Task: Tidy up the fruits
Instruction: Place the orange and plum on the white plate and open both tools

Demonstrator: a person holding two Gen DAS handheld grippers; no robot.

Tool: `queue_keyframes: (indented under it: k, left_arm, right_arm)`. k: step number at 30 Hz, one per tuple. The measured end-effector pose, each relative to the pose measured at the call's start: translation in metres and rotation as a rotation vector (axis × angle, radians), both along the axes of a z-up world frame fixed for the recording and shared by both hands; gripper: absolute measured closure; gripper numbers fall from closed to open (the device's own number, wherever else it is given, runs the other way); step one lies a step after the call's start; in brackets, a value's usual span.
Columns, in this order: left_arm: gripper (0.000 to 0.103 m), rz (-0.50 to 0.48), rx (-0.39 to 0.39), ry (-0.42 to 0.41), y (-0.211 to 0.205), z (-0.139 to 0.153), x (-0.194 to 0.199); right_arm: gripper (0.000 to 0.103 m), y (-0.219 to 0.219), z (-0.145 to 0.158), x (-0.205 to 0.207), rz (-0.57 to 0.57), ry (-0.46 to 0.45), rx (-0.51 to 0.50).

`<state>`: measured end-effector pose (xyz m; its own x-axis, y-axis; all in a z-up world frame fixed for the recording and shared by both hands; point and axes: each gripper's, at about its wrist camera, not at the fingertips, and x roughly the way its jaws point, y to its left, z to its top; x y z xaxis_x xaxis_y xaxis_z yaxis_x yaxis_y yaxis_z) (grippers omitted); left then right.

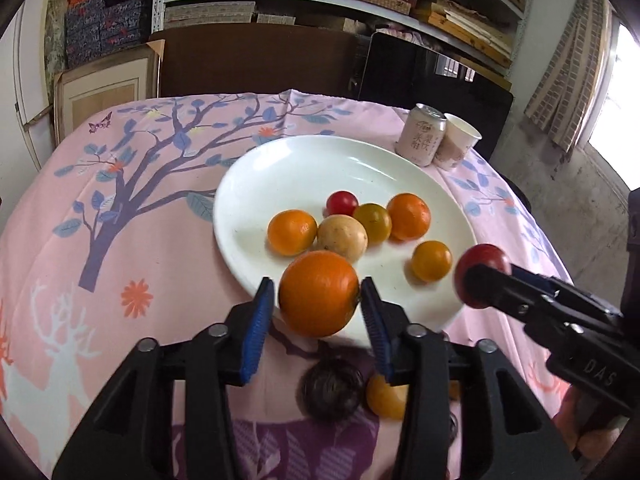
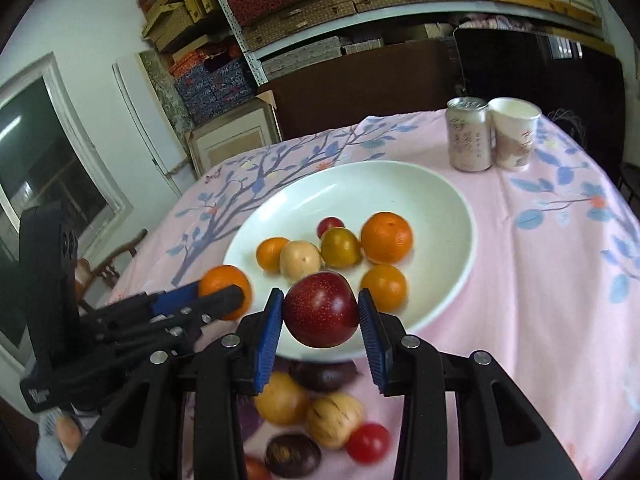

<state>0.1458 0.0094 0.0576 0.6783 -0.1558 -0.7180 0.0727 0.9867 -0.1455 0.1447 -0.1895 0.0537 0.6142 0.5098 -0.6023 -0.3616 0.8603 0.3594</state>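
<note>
My left gripper (image 1: 316, 284) is shut on a large orange (image 1: 318, 292), held over the near rim of a white plate (image 1: 304, 148). From the right wrist view, the left gripper (image 2: 236, 294) and its orange (image 2: 222, 282) show at the plate's left. My right gripper (image 2: 320, 294) is shut on a dark red plum (image 2: 322, 314) above the plate's (image 2: 400, 166) near edge. In the left wrist view the right gripper (image 1: 480, 280) and plum (image 1: 482, 260) sit at the right. Several fruits lie on the plate: oranges, a pale yellow one, a small red one.
Loose fruits lie on the pink tablecloth near me: a yellow one (image 2: 282, 398), a striped pale one (image 2: 334, 420), a red tomato (image 2: 368, 442), dark purple ones (image 2: 294, 454). A drink can (image 2: 469, 134) and paper cup (image 2: 514, 134) stand at the far right. Shelves behind.
</note>
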Motion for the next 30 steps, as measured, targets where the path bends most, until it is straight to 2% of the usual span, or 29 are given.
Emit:
queue_keyframes:
  k: [1,2,3,5,7,9,13,18,24,30]
  left_arm:
    - [0.035,0.014,0.009,-0.014,0.002,-0.001,0.002]
    - [0.022,0.023,0.015,-0.031,0.003,-0.001,0.002]
    - [0.019,0.024,0.019,-0.045,0.005,0.000,0.002]
    - [0.019,0.014,0.018,-0.049,0.008,0.003,0.001]
    - [0.017,0.022,0.018,-0.049,0.010,0.004,-0.002]
    - [0.011,0.039,0.043,-0.055,0.013,0.003,-0.009]
    - [0.008,0.053,0.106,-0.054,0.014,-0.001,-0.023]
    - [0.008,0.029,0.121,-0.012,0.008,-0.016,-0.038]
    - [0.008,0.008,0.205,-0.003,-0.008,-0.030,-0.045]
    - [0.007,-0.002,0.221,0.036,-0.014,-0.043,-0.033]
  right_arm:
    - [0.061,0.001,-0.003,0.004,-0.001,-0.001,0.021]
    - [0.055,0.001,-0.005,0.007,0.012,0.004,0.020]
    - [0.054,0.001,-0.004,0.007,0.018,-0.002,0.013]
    - [0.048,-0.007,-0.004,0.002,-0.013,-0.022,0.015]
    - [0.046,-0.015,-0.005,0.000,-0.023,-0.015,0.040]
    - [0.042,-0.019,-0.006,-0.005,-0.034,-0.021,0.033]
    - [0.038,-0.026,-0.005,-0.016,-0.053,-0.037,0.011]
    - [0.021,-0.045,-0.012,-0.042,-0.103,-0.024,0.021]
    - [0.018,-0.061,-0.018,-0.054,-0.138,-0.001,0.073]
    - [0.017,-0.060,-0.019,-0.053,-0.133,0.007,0.067]
